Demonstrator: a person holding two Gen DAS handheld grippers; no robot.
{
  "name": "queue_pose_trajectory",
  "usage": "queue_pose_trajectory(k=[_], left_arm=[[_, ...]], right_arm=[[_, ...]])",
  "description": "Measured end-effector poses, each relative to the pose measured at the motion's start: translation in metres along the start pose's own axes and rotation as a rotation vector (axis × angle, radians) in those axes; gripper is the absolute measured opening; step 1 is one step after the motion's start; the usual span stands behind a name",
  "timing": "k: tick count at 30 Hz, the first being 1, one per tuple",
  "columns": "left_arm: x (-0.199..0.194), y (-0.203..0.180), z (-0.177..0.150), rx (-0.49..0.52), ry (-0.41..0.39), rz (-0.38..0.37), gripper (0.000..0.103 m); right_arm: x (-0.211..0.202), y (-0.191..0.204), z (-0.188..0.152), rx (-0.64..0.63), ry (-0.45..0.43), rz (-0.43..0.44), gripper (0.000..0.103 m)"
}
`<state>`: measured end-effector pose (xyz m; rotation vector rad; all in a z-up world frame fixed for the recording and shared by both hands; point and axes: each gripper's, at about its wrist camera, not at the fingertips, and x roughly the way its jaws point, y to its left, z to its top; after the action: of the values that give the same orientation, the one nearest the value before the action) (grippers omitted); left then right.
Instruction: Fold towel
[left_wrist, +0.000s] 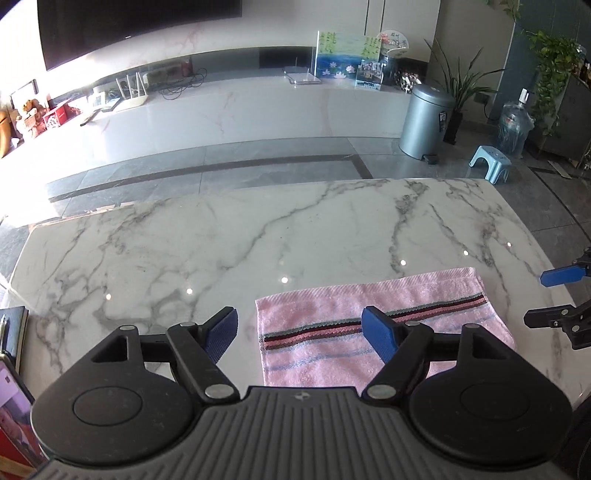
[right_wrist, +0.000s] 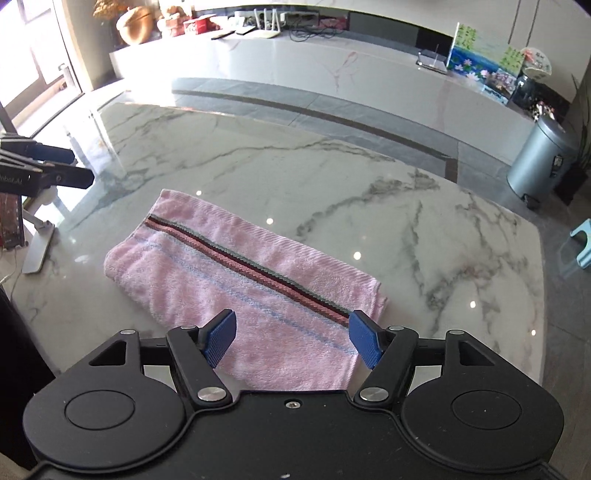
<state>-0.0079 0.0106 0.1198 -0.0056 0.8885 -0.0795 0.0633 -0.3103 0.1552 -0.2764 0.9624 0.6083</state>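
A pink towel (left_wrist: 325, 314) with a dark red and grey stripe lies folded into a compact rectangle on the white marble table (left_wrist: 184, 251). My left gripper (left_wrist: 300, 334) is open and empty, above the towel's near left part. My right gripper (right_wrist: 291, 338) is open and empty, hovering over the near end of the towel (right_wrist: 236, 266). The right gripper's fingers also show at the right edge of the left wrist view (left_wrist: 561, 295). The left gripper's fingers show at the left edge of the right wrist view (right_wrist: 55, 166).
A book (left_wrist: 14, 332) and a phone (left_wrist: 11, 406) sit at the table's near left edge. A metal stand (right_wrist: 37, 240) is on the table's left side. A grey bin (left_wrist: 424, 122), a blue stool (left_wrist: 489, 160) and a water jug (left_wrist: 515, 125) stand on the floor beyond.
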Motion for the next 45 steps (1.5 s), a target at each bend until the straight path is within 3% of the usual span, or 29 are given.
queue_pose_trajectory(k=[5,10,15,20,25,31,42,45], left_arm=[[-0.003,-0.010,-0.016,-0.021,0.012,-0.039,0.077],[-0.001,-0.012,-0.034,-0.025,0.032,-0.056,0.080],[0.005,0.001,-0.059,-0.057,0.016,-0.054,0.080],[0.017,0.017,-0.083,-0.120,-0.007,0.007,0.080],[0.021,-0.001,-0.109,-0.113,-0.077,0.091,0.080],[0.029,-0.028,-0.130,-0.101,-0.087,0.114,0.080],[0.031,-0.037,-0.153,-0.149,-0.122,0.039,0.080],[0.041,-0.045,-0.158,-0.103,-0.080,0.126,0.080]], right_arm=[[-0.003,0.010,-0.025,0.096,-0.068,0.000,0.091],[0.008,0.017,-0.052,0.182,-0.071,0.024,0.093],[0.015,0.025,-0.075,0.200,-0.102,-0.026,0.093],[0.021,0.031,-0.096,0.228,-0.153,-0.096,0.093],[0.027,0.041,-0.116,0.237,-0.226,-0.191,0.093],[0.030,0.054,-0.132,0.229,-0.289,-0.244,0.093],[0.025,0.059,-0.160,0.253,-0.416,-0.291,0.093],[0.030,0.059,-0.161,0.262,-0.410,-0.293,0.093]])
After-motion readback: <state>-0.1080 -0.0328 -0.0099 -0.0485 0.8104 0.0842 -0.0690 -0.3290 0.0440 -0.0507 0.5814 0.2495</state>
